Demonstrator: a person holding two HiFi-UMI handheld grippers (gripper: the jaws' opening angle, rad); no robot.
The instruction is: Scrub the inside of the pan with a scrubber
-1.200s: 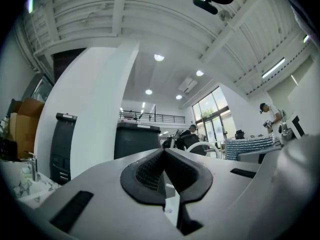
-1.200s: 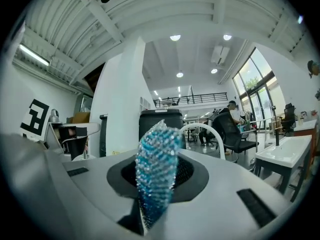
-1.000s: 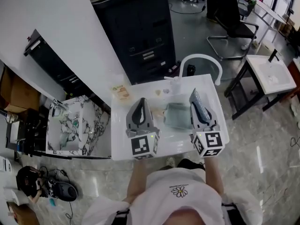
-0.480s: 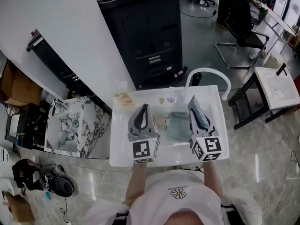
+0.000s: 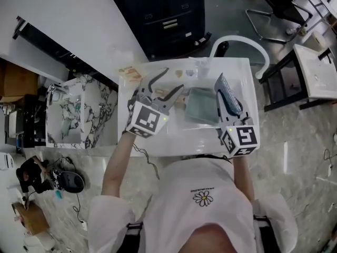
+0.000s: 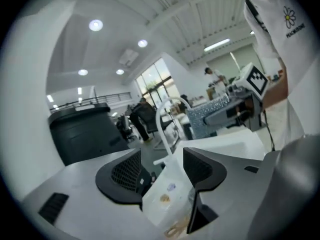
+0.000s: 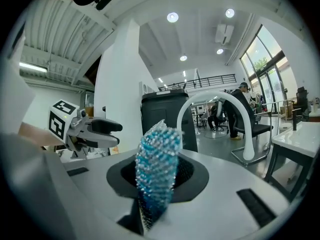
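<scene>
left gripper (image 5: 175, 79) rolled and tilted, fingers (image 6: 125, 176) just opening wide, nothing between them. right gripper (image 5: 221, 83) looks roughly level, fingers clamped on scrubber (image 7: 156, 159). both forearms (image 5: 118, 157) reach forward.

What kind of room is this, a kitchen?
Probably an office or workshop, not a home kitchen. A big black office machine and an office chair stand nearby, and the white sink with its curved tap stands alone on the open floor.
</scene>
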